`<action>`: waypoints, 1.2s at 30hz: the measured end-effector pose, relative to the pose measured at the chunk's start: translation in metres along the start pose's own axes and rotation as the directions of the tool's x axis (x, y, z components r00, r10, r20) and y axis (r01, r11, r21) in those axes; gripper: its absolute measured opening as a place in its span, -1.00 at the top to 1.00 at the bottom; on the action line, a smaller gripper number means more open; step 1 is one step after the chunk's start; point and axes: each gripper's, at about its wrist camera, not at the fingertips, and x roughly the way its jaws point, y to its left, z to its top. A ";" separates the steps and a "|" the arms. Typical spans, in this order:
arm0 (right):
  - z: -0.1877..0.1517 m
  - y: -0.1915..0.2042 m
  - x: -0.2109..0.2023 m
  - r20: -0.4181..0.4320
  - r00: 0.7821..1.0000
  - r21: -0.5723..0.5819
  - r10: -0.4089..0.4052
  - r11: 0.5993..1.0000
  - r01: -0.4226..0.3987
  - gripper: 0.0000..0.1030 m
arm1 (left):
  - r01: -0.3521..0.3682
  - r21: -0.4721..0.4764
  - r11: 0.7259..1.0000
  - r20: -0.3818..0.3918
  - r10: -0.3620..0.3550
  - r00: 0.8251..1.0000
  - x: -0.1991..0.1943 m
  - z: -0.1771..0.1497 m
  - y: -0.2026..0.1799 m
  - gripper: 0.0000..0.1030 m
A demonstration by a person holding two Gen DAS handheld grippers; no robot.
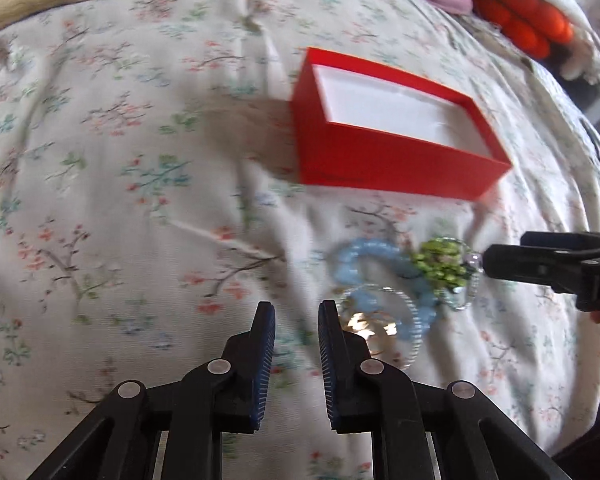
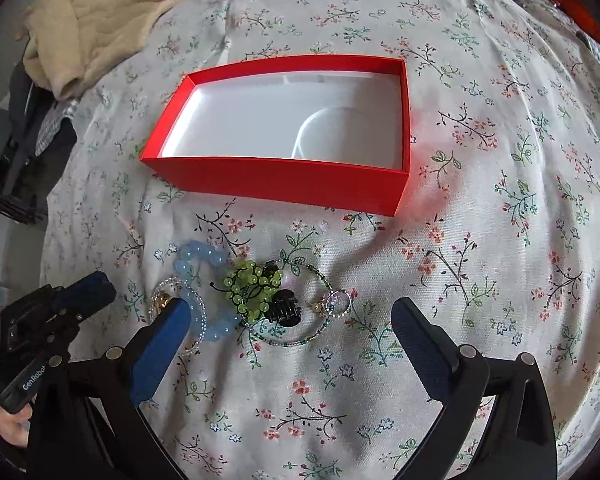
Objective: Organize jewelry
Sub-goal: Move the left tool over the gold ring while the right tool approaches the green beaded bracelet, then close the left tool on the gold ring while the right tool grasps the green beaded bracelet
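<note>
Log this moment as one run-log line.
task: organize jewelry | box: open, one thin ring inside | jewelry pile: on bedspread, before box | left tool: open, beside pile | right tool: open, over pile

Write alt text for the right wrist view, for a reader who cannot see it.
The open right gripper hovers over a small heap of jewelry on a floral bedsheet: a blue bead bracelet, a green beaded hair claw and thin chains. Beyond lies an open red box with a white interior; the left gripper enters at lower left.
</note>
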 end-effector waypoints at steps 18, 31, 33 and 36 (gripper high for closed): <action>-0.001 -0.014 0.002 -0.007 1.000 0.018 -0.022 1.000 0.022 -0.92 | -0.013 0.092 0.996 -0.074 0.020 0.997 0.043 -0.015 -0.056 0.44; -0.002 -0.006 -0.003 -0.016 0.998 0.004 0.055 0.998 -0.055 -0.27 | 0.025 0.025 0.999 -0.018 -0.024 1.000 0.016 -0.010 -0.037 0.78; -0.001 -0.002 -0.001 -0.021 0.997 0.001 0.074 0.997 -0.074 -0.11 | 0.035 0.019 0.999 -0.007 -0.035 0.999 0.010 -0.009 -0.035 0.80; 0.002 0.005 0.004 -0.023 0.997 -0.011 0.077 0.997 -0.078 0.08 | 0.030 0.018 0.999 0.010 -0.030 1.000 0.003 -0.007 -0.034 0.80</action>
